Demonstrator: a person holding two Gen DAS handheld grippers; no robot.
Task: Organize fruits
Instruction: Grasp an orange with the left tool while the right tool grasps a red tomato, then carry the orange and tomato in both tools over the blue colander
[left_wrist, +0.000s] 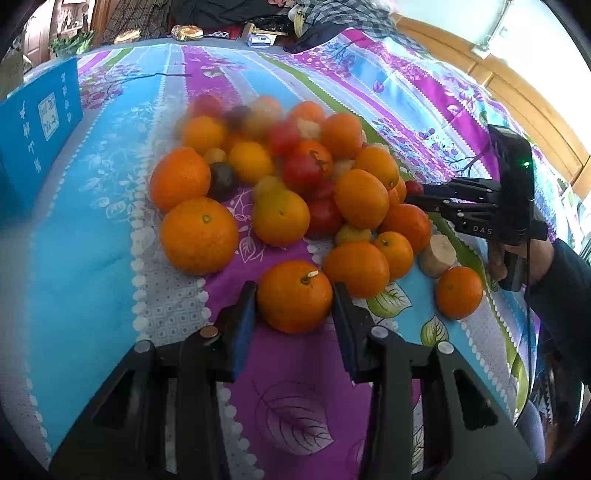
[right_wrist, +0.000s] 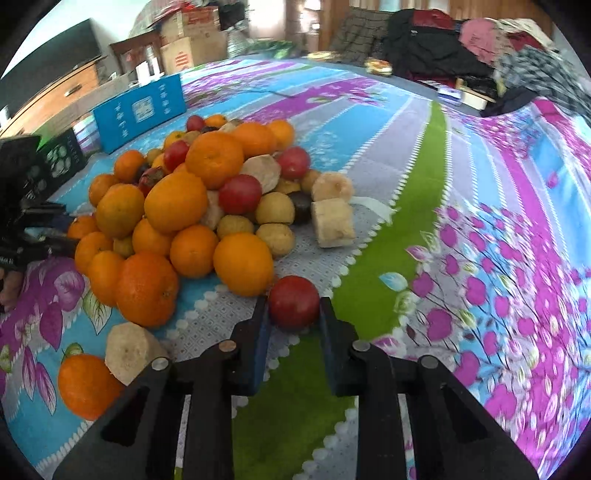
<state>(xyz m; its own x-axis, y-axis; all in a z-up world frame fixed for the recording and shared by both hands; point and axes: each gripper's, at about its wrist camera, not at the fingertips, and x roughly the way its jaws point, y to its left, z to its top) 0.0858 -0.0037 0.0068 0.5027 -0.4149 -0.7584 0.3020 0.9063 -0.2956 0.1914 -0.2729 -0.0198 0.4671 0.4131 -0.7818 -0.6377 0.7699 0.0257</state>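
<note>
**Fruit heap on bed: both grippers closed on fruit**

Left wrist view: left gripper (left_wrist: 294, 295) pads press both sides of an orange (left_wrist: 294, 296), stem up, at the heap's (left_wrist: 280, 173) near edge on the floral bedspread (left_wrist: 85, 221). Blue box (left_wrist: 38, 122) far left; contents not visible. Right gripper (left_wrist: 413, 197) reaches in from the right.

Right wrist view: right gripper (right_wrist: 293, 306) clamps a red tomato (right_wrist: 293, 301) near the heap (right_wrist: 192, 206). Pale cut chunk (right_wrist: 129, 350) lies near left.

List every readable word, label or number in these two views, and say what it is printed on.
"DAS": white letters on the right tool's black body, left wrist view; the word runs out of sight.
Blue box: white characters and a label, too blurred to read.
Cardboard cartons: red print, too small to read.
</note>
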